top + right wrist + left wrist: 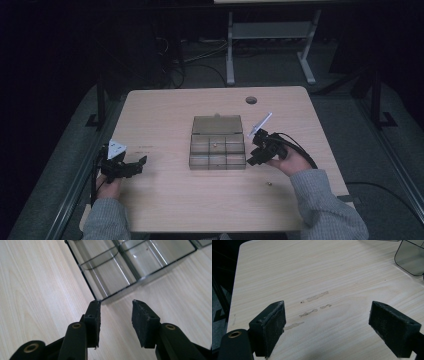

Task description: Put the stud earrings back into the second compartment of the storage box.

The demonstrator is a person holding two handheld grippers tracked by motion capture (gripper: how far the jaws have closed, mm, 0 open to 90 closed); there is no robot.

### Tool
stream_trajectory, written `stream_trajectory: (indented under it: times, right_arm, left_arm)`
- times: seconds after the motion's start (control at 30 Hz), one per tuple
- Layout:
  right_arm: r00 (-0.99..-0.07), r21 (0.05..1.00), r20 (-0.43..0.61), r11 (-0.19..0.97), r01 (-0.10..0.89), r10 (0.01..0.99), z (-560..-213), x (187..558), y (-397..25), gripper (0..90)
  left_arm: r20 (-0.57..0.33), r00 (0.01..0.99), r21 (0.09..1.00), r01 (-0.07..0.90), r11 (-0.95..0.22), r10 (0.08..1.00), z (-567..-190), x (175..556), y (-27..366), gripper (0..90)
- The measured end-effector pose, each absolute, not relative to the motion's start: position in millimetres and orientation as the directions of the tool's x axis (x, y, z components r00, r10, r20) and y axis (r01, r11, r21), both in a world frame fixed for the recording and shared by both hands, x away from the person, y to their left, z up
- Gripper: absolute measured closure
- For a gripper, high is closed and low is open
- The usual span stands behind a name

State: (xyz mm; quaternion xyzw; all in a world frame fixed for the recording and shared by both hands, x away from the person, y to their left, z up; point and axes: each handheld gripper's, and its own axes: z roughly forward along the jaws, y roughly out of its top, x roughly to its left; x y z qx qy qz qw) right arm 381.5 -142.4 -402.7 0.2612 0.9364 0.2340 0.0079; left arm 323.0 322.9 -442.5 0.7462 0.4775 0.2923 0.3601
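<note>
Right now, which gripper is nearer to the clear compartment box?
The right. The right gripper sits just off the right edge of the compartment box, jaws open by its corner. The left gripper rests open near the table's left edge, well apart from the box.

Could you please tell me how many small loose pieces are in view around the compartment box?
2: one small piece inside a middle compartment, another on the table near the right hand. More may be hidden.

Organizer box (130,262): far side cut off by frame edge. Small object (269,183) on table: too small to identify.
</note>
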Motion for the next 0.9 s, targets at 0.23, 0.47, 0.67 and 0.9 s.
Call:
stream_trajectory:
  times: [0.23, 0.47, 0.67, 0.9]
  right_arm:
    - [-0.859, 0.452, 0.095, 0.747, 0.487, 0.503, -406, 370, -154, 57.9]
    - [-0.850, 0.460, 0.098, 0.734, 0.500, 0.517, -412, 357, -168, 57.8]
    - [-0.831, 0.458, 0.132, 0.711, 0.534, 0.540, -421, 349, -180, 57.7]
    - [-0.820, 0.476, 0.132, 0.690, 0.545, 0.557, -429, 335, -193, 58.3]
  left_arm:
    - [0.093, 0.372, 0.816, 0.503, -0.284, 0.924, -442, 323, 323, 13.8]
    - [0.095, 0.377, 0.817, 0.499, -0.289, 0.921, -443, 323, 323, 13.8]
    - [0.094, 0.375, 0.815, 0.503, -0.288, 0.922, -443, 323, 323, 13.8]
    - [0.099, 0.382, 0.812, 0.502, -0.296, 0.919, -443, 323, 323, 13.8]
